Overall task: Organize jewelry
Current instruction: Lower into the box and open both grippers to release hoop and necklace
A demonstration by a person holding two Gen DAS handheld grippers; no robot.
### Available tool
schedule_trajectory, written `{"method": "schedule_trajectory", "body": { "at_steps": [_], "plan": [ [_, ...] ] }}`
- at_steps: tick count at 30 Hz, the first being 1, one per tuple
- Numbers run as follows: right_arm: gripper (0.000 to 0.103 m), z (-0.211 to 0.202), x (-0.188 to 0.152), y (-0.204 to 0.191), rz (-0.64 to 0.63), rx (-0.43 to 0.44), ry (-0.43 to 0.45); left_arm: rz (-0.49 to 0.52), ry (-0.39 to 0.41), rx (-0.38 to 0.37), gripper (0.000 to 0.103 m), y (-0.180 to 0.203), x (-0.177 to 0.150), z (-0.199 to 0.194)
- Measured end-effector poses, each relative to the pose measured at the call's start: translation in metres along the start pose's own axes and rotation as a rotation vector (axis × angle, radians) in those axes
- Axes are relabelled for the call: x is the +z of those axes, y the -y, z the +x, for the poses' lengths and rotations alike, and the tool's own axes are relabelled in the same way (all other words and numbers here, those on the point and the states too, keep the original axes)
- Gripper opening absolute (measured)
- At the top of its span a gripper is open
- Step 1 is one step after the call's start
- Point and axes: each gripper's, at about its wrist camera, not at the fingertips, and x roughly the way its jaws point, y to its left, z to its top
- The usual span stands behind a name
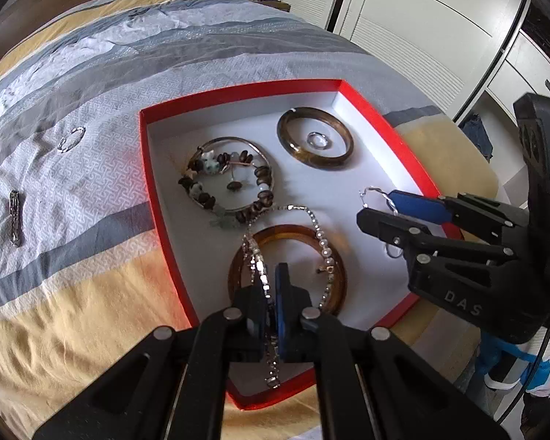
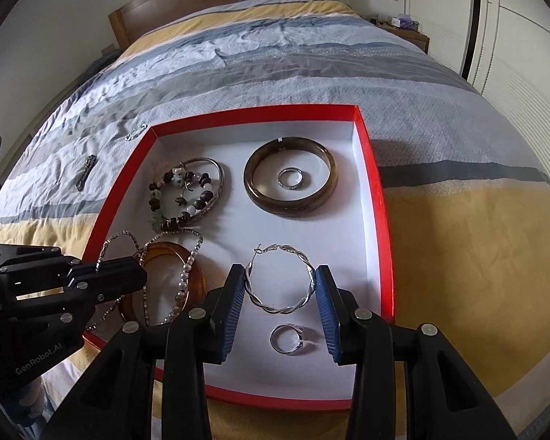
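Observation:
A red box (image 1: 238,92) (image 2: 253,110) with a white floor lies on the bed. My left gripper (image 1: 269,293) (image 2: 128,275) is shut on a silver pearl chain necklace (image 1: 322,234) (image 2: 187,267), which drapes over an amber bangle (image 1: 341,278) (image 2: 198,286) in the box. My right gripper (image 2: 280,289) (image 1: 392,207) is open, its pads either side of a twisted silver hoop (image 2: 280,282) lying in the box. A silver ring (image 2: 289,339) lies between its fingers, nearer me.
The box also holds a dark bangle (image 2: 290,176) (image 1: 315,142) around a small ring (image 2: 290,178), and a beaded bracelet (image 2: 185,194) (image 1: 227,179). On the striped bedspread lie a silver bracelet (image 1: 70,139) (image 2: 135,132) and a dark clip (image 1: 15,218) (image 2: 85,171).

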Motion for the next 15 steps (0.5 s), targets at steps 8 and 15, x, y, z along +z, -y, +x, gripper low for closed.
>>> {"method": "schedule_trajectory", "body": {
  "at_steps": [8,15],
  "plan": [
    [0.039,0.008,-0.002,-0.008,-0.057,-0.038,-0.025,-0.005,0.007,0.009,0.005,-0.001,-0.004,0.004],
    [0.039,0.012,-0.002,-0.012,-0.092,-0.062,-0.045,-0.013,0.003,0.008,0.005,-0.001,-0.004,0.004]
  ]
}}
